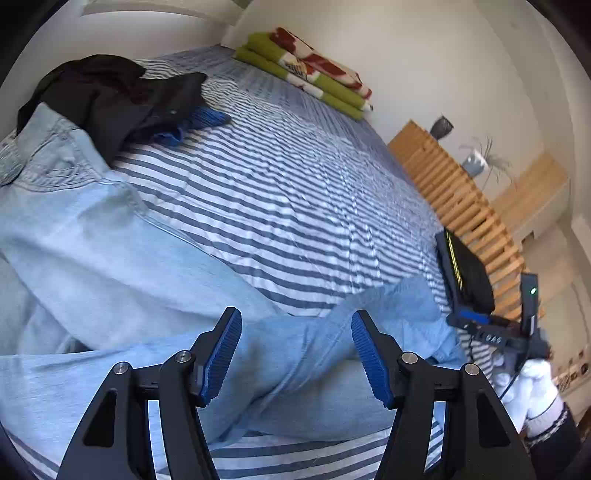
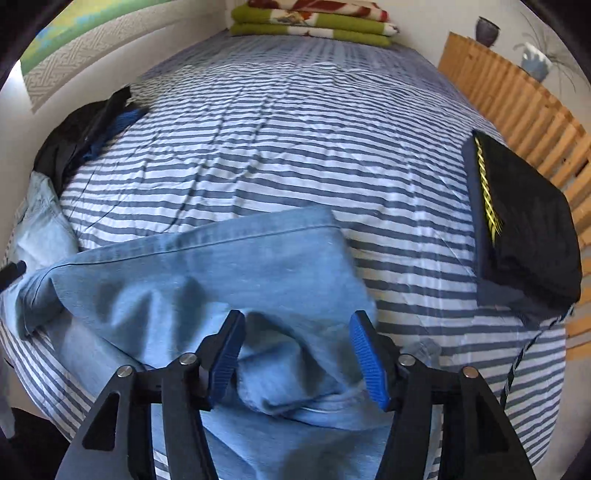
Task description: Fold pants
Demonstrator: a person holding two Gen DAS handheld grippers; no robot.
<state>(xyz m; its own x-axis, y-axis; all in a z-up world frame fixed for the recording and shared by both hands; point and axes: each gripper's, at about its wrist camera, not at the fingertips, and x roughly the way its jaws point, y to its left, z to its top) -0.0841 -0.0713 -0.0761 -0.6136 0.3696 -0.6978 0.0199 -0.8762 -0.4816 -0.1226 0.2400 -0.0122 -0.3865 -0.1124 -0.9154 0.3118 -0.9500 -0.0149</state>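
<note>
Light blue jeans (image 1: 122, 254) lie across the near part of a striped bed, waistband at the far left, legs running right toward the hems (image 1: 417, 306). My left gripper (image 1: 295, 354) hovers open over a leg near the knee, its blue pads apart with denim below them. The right wrist view shows the leg ends (image 2: 229, 273) bunched and partly turned over. My right gripper (image 2: 297, 354) is open just above the rumpled hem cloth, holding nothing. The other gripper (image 1: 517, 328) and a white-gloved hand (image 1: 532, 387) appear at the right edge of the left wrist view.
A pile of black and blue clothes (image 1: 110, 96) lies on the jeans' waist at the far left. A folded black garment with yellow trim (image 2: 524, 229) sits at the bed's right edge by a wooden slatted frame (image 2: 517, 99). Folded green blankets (image 2: 314, 22) lie at the far end.
</note>
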